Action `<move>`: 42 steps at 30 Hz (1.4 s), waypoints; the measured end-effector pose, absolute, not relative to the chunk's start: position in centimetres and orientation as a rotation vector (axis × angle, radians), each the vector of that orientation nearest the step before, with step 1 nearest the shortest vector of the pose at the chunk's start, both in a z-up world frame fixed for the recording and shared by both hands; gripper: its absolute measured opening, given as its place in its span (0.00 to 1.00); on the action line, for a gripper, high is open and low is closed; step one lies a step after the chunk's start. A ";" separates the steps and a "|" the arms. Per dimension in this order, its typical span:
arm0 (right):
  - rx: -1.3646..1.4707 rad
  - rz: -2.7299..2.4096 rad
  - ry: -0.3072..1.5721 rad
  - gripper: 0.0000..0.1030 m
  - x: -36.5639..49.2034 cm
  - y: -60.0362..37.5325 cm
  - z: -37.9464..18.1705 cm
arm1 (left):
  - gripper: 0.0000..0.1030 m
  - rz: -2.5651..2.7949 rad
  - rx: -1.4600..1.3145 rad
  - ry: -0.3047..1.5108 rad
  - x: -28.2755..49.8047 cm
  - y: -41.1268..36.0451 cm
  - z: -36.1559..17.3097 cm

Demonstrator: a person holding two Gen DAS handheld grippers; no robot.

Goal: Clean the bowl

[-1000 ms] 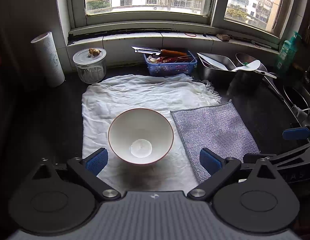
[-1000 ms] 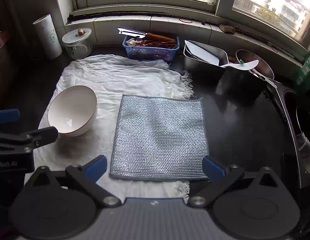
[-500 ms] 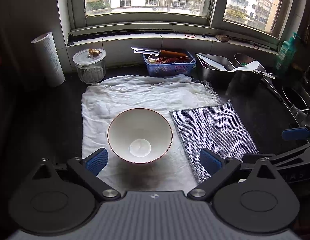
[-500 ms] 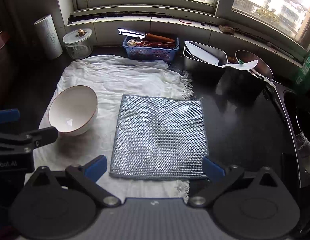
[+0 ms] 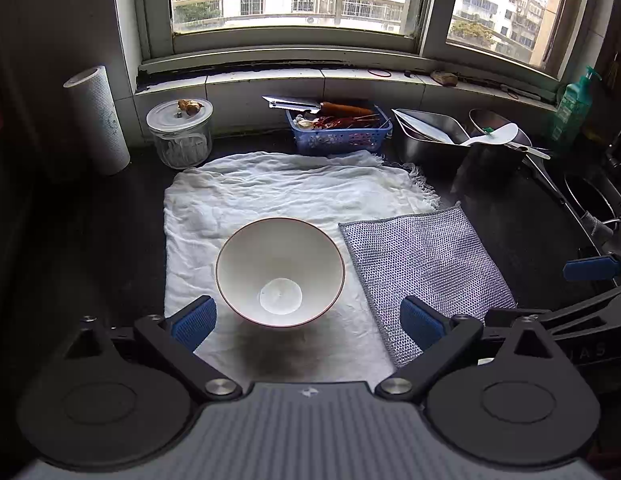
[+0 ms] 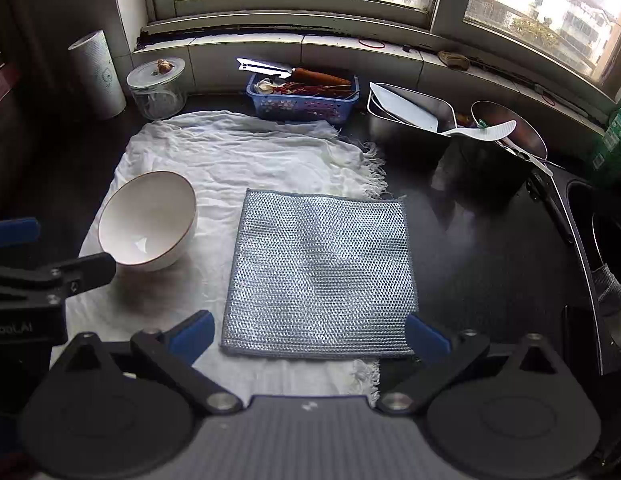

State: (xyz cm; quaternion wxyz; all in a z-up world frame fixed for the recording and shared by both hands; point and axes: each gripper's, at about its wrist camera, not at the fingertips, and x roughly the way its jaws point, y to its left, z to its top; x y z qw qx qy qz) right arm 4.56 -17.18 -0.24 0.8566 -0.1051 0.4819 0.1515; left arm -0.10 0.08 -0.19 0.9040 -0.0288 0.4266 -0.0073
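A white bowl [image 5: 280,271] with a thin brown rim stands upright on a white towel [image 5: 294,192]; it also shows in the right wrist view [image 6: 148,220]. A grey mesh dishcloth [image 6: 318,284] lies flat to its right, partly on the towel [image 6: 238,152]; it also shows in the left wrist view [image 5: 424,268]. My left gripper [image 5: 306,320] is open and empty, just in front of the bowl. My right gripper [image 6: 308,334] is open and empty, at the dishcloth's near edge. Each gripper shows at the edge of the other's view.
On the dark counter at the back stand a paper roll [image 5: 97,120], a glass jar [image 5: 180,136], a blue basket with a knife [image 5: 338,128], a steel tray [image 5: 430,136] and a pot with a white spoon [image 5: 494,136]. A sink [image 6: 606,236] is at the right.
The left gripper has crept slightly towards the bowl. The right gripper has hardly moved. Both stay open.
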 end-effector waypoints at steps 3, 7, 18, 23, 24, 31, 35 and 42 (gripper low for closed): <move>-0.218 0.319 1.013 0.99 4.6 -17.2 -0.3 | 0.96 -0.015 -0.059 0.881 -0.2 0.1 -0.2; -0.220 0.320 1.011 0.99 4.6 -17.3 -0.2 | 0.96 -0.016 -0.059 0.881 -0.1 0.1 -0.1; -0.243 0.333 0.987 0.99 4.9 -17.3 -0.8 | 0.96 -0.040 -0.131 0.907 0.4 1.0 -0.9; -0.255 0.340 0.987 0.98 5.5 -17.3 -1.6 | 0.96 -0.053 -0.140 0.892 0.6 1.4 -1.1; -0.259 0.344 0.984 0.97 5.6 -17.2 -1.7 | 0.96 -0.055 -0.140 0.890 0.7 1.5 -1.2; -0.288 0.426 0.913 0.94 5.8 -16.6 -2.9 | 0.96 -0.032 -0.144 0.881 1.9 2.6 -2.2; -0.336 0.477 0.881 0.94 5.9 -15.7 -3.7 | 0.96 -0.010 -0.145 0.888 2.8 3.4 -3.2; -0.371 0.531 0.916 0.73 6.8 -14.1 -6.4 | 0.88 0.020 -0.154 0.929 4.4 4.7 -5.5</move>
